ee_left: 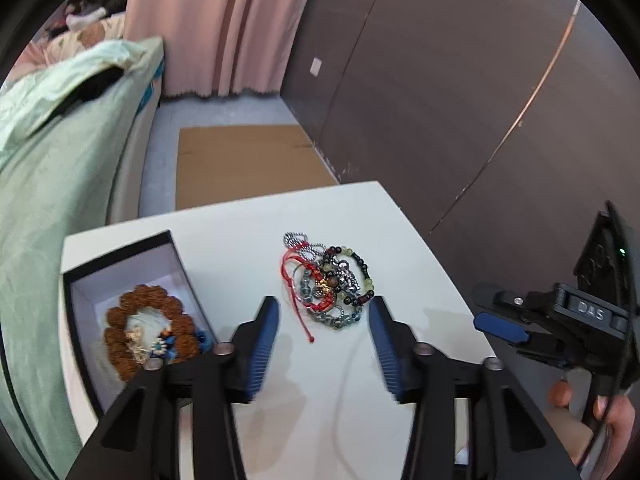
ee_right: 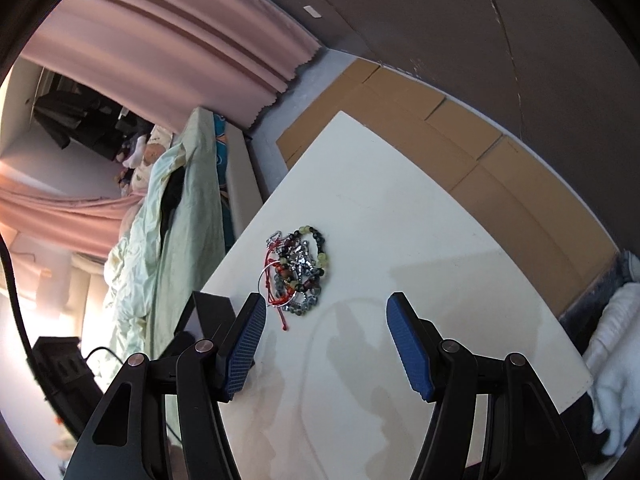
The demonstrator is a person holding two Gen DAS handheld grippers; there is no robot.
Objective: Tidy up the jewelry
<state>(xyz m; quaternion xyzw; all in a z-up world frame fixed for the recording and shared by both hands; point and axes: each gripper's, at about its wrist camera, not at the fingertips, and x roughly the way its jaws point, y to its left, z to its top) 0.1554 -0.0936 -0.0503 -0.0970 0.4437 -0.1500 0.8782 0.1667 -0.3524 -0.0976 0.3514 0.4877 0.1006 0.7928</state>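
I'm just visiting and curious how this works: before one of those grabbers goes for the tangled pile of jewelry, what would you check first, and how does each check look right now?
1. Left gripper fingers spread and empty: ok.
2. Right gripper fingers spread and empty: ok.
3. Jewelry pile in clear sight on the white table, nothing covering it: ok.
4. Single piece easy to pick out: not ok; beads, chains and the red cord are tangled together.
5. Box open with room left: ok; the brown bead bracelet lies inside, bare floor shows behind it.
6. Pile lined up between the left fingers: ok, it lies just ahead of the tips.
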